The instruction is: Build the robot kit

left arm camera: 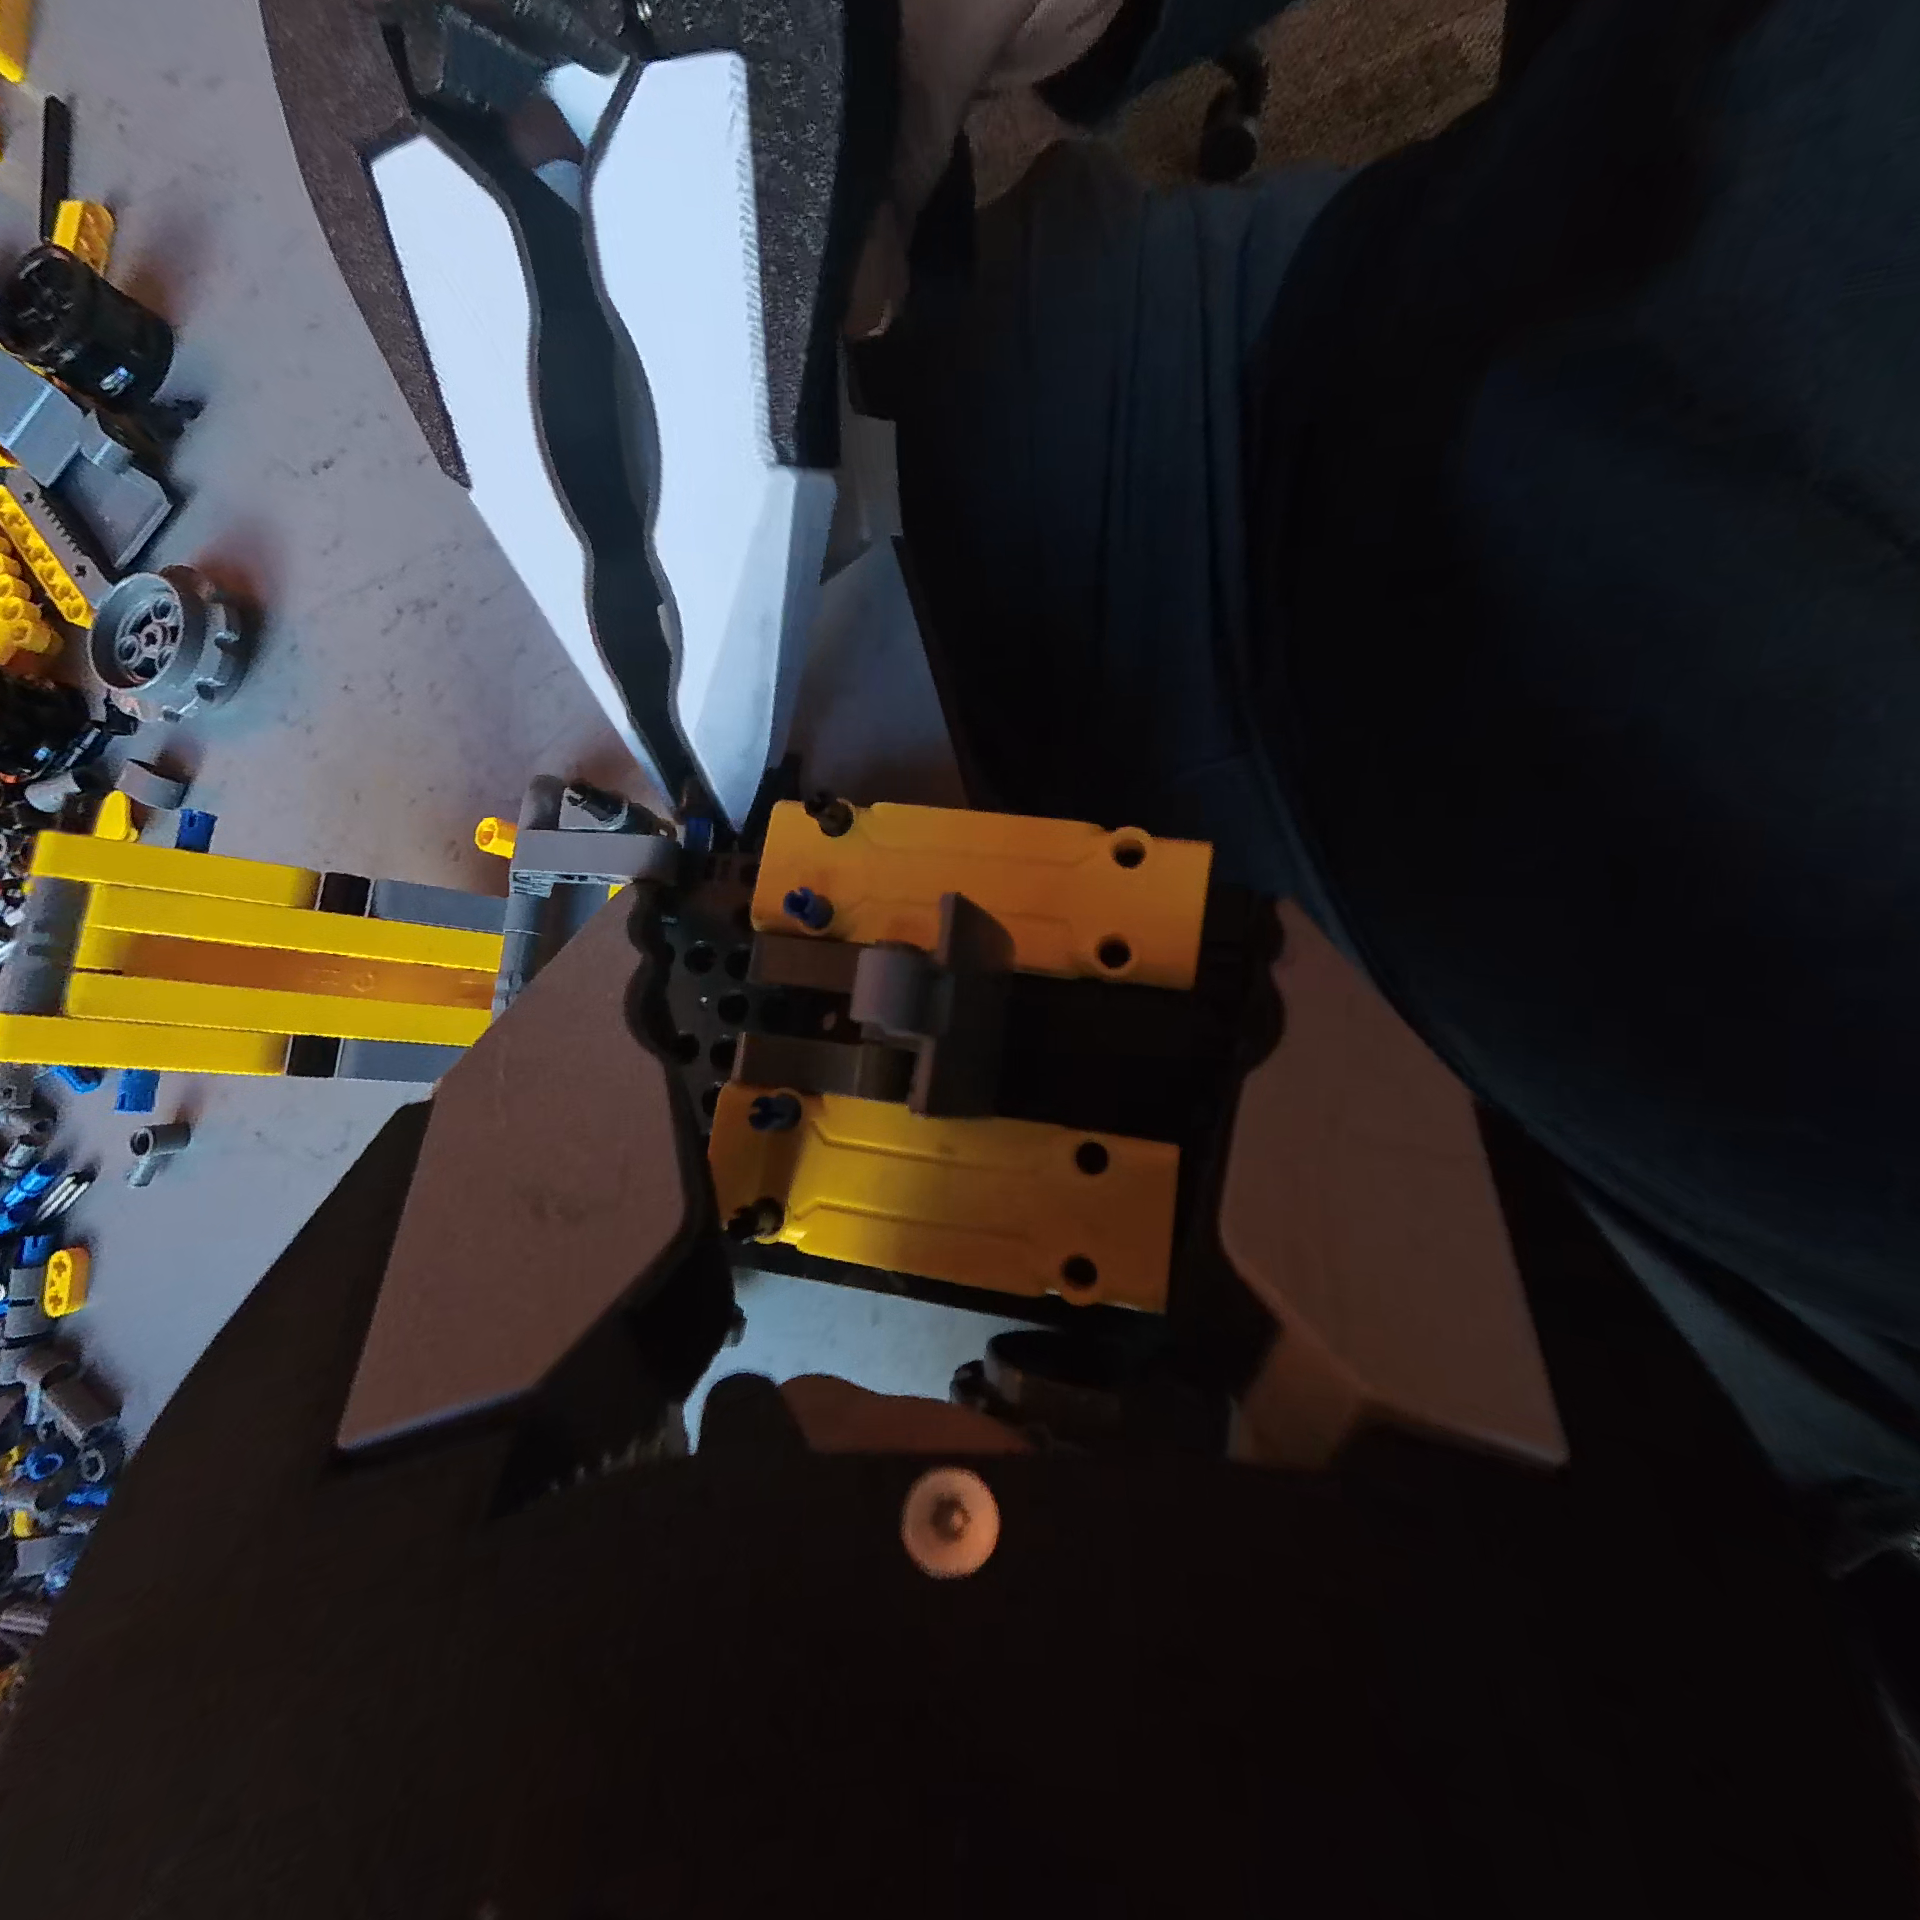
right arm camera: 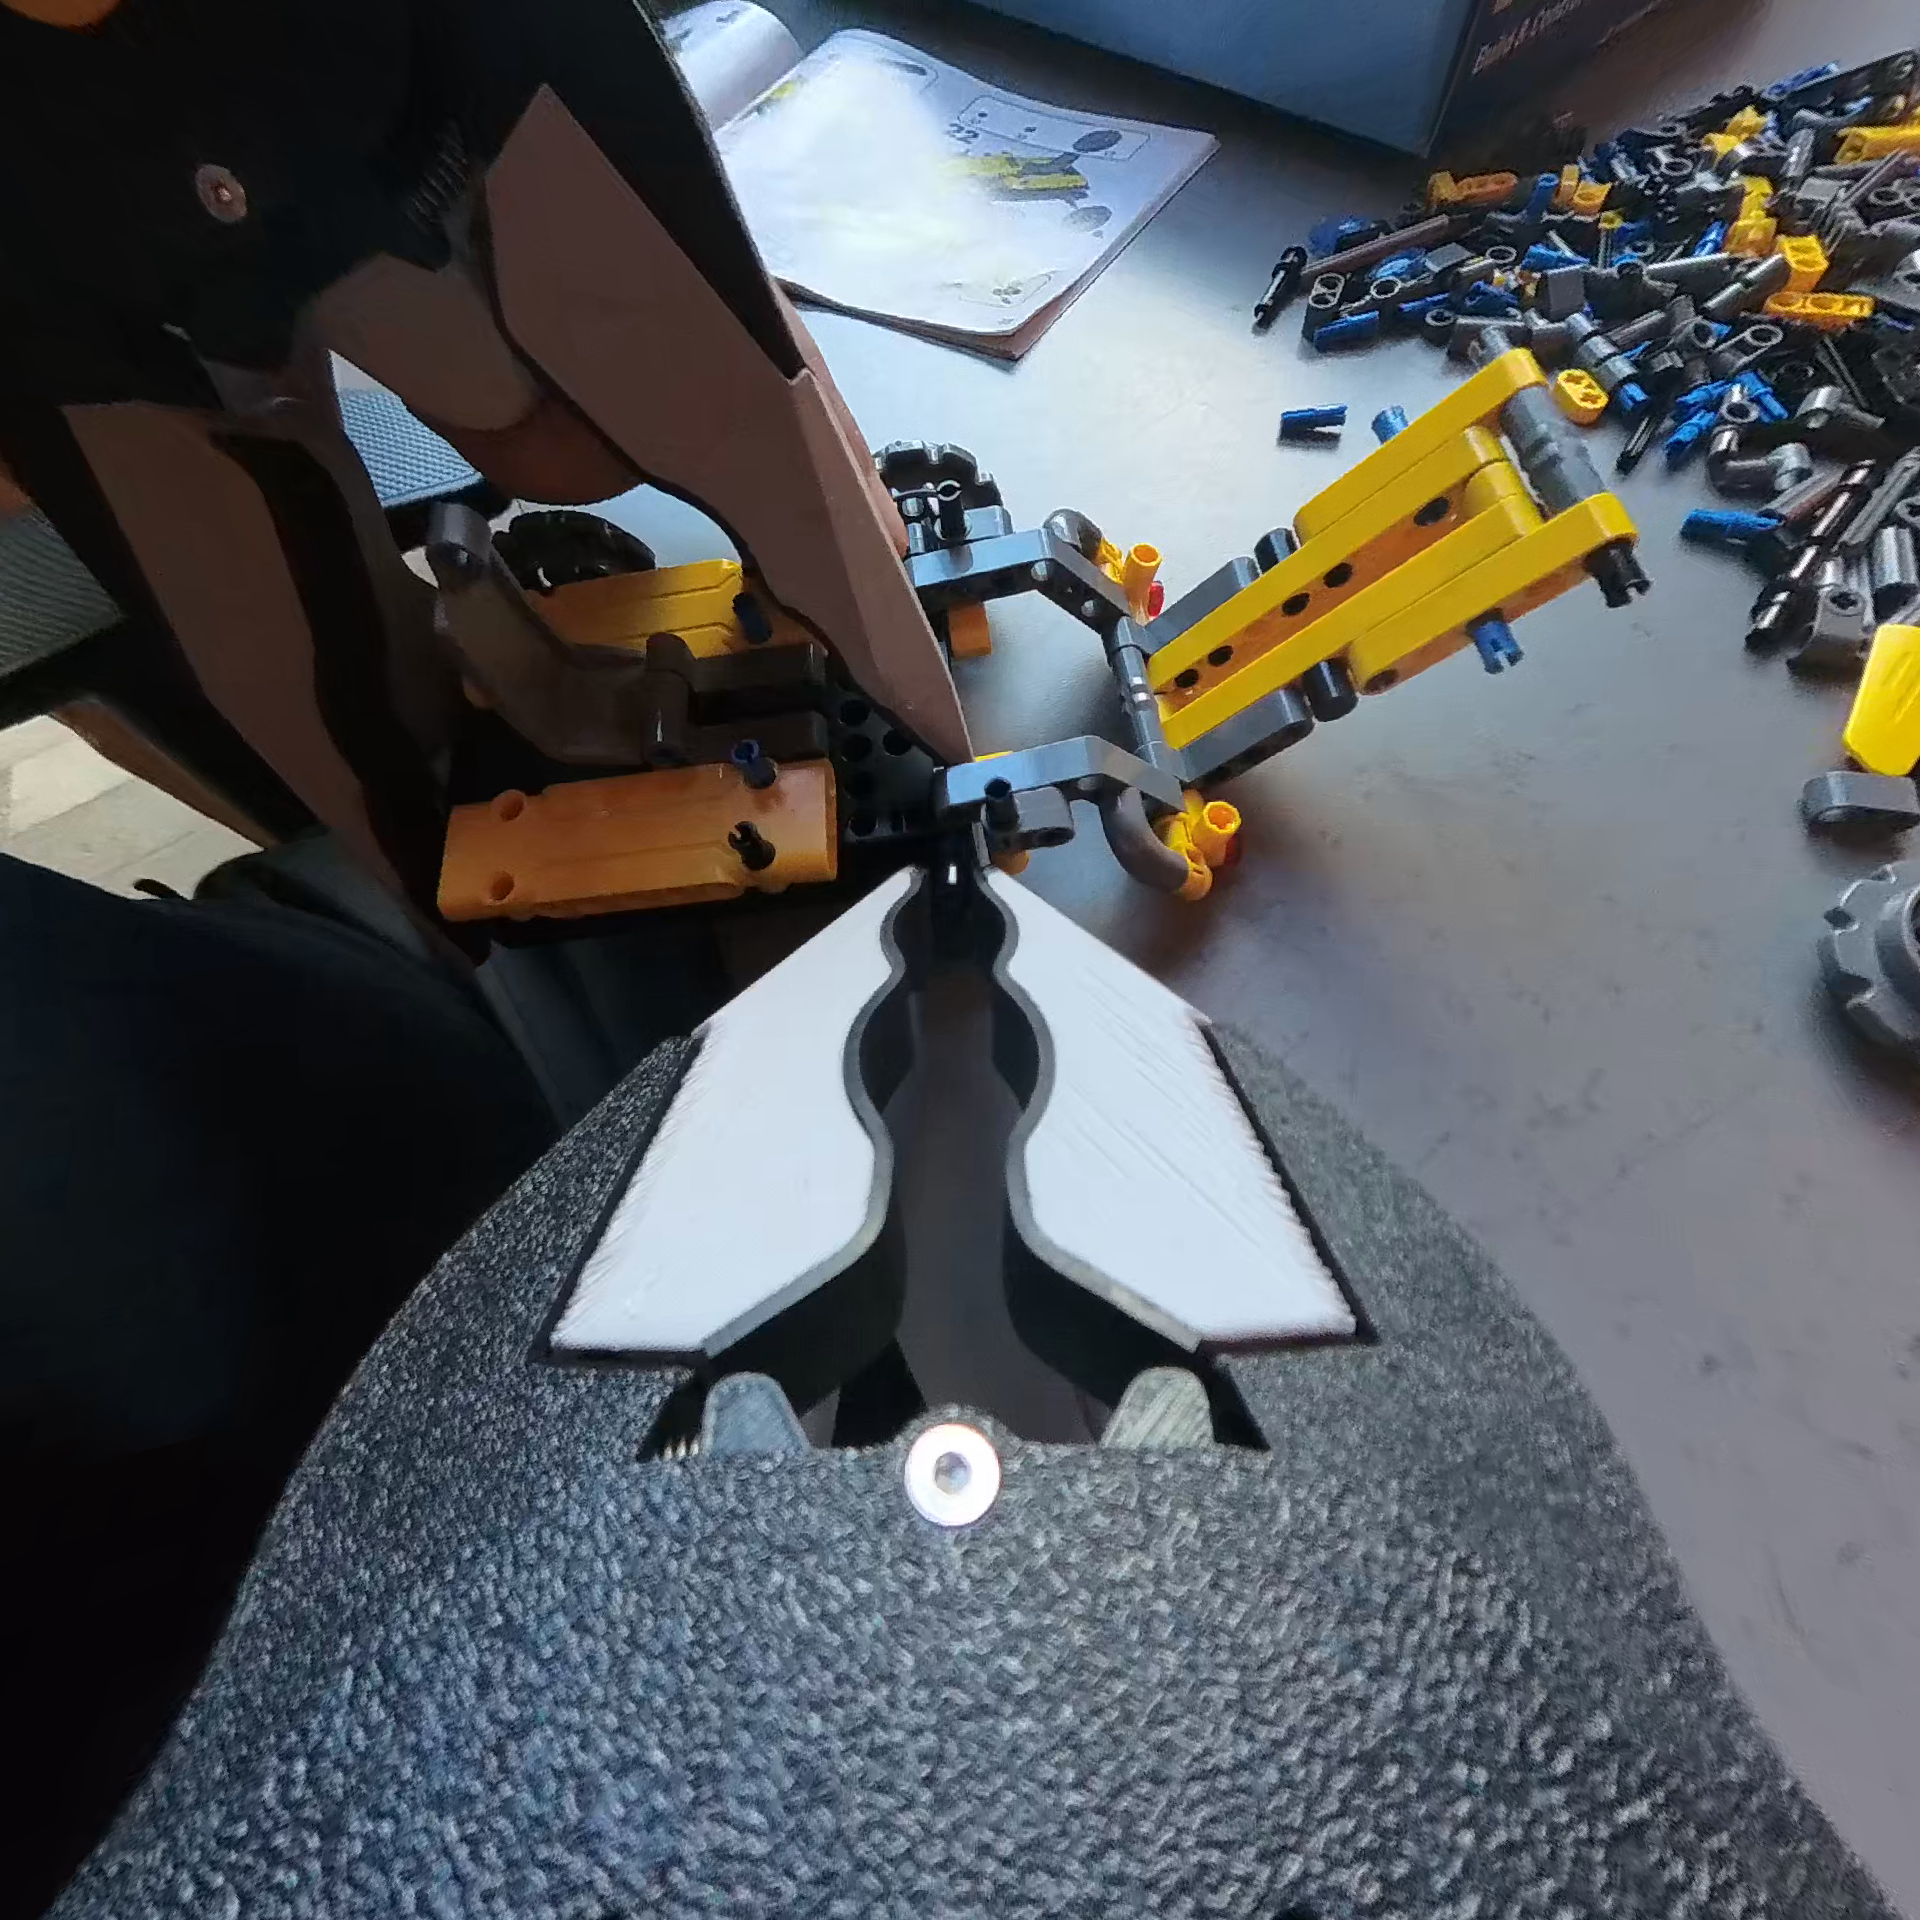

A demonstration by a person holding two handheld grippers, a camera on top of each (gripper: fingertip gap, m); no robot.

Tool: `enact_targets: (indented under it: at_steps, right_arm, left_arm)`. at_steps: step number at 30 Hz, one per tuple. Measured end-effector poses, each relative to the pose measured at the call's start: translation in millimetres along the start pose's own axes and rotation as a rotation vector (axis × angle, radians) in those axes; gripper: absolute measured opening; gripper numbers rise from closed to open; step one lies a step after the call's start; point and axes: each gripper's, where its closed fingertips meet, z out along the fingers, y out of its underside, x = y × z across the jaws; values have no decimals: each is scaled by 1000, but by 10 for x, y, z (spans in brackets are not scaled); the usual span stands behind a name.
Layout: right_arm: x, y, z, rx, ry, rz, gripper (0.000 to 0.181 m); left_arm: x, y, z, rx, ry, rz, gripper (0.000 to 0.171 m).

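My left gripper [left arm camera: 956, 935], with dark brown fingers [left arm camera: 540, 1164], is shut on the black-and-yellow body of a toy-brick vehicle model [left arm camera: 935, 1174] and holds it at the table edge. The model's yellow lift arm [left arm camera: 260, 956] reaches left over the table. My right gripper [right arm camera: 951, 881], with white fingers [right arm camera: 769, 1122], is shut on a small black pin [right arm camera: 951, 864] at the model's grey front frame [right arm camera: 1049, 774]. It comes in from the top in the left wrist view [left arm camera: 717, 805]. The left gripper [right arm camera: 707, 790] shows at the upper left of the right wrist view, around the model body [right arm camera: 623, 842].
A pile of loose black, blue, grey and yellow parts [right arm camera: 1714, 208] lies at the far right of the grey table [right arm camera: 1455, 1039]. An open instruction booklet [right arm camera: 956, 177] and a box [right arm camera: 1351, 52] lie behind. A grey wheel hub [left arm camera: 156, 644] is near. A person's dark clothing [left arm camera: 1455, 623] is close by.
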Motion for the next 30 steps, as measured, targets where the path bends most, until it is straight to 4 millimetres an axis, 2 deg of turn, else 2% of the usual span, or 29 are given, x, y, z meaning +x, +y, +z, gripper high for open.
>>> enact_targets:
  at_steps: [4, 21, 30]
  right_arm:
    - [19, -8, -22, 12, -16, 46, 8]
    - [16, -66, -48, 62, 31, -37, 8]
    - [18, -76, -43, 57, 0, -7, 7]
  left_arm:
    - [-4, -1, 0, 4, -4, -6, 106]
    - [-4, -5, -5, 26, 2, -16, 108]
    - [-8, 3, -13, 34, 11, -12, 108]
